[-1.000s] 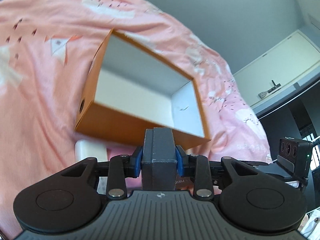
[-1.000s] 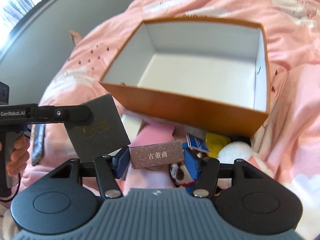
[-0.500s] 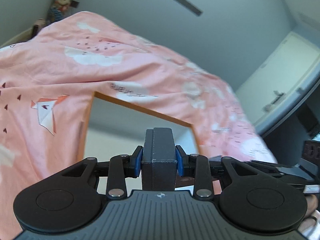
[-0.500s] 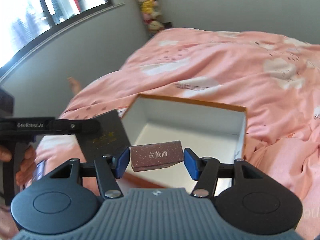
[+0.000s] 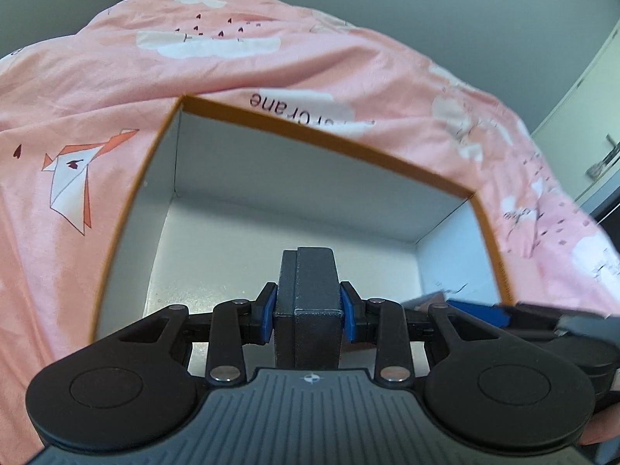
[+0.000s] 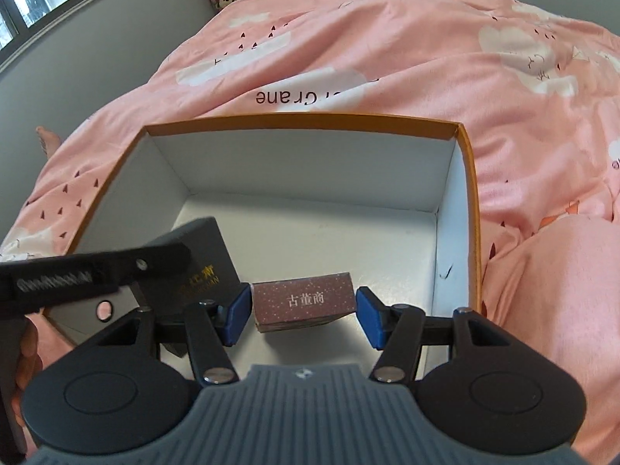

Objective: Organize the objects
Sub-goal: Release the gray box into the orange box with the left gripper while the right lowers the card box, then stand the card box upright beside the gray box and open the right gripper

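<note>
Directly ahead of both grippers sits the orange box (image 6: 471, 193). Left gripper (image 5: 308, 306) is clamped on the dark grey case (image 5: 308, 290), over the box floor. Right gripper (image 6: 298, 312) looks spread, gaps either side of the maroon box (image 6: 304, 300), seemingly resting inside. Risk: crowded tools could clash, or the case could drop onto the maroon box.
</note>
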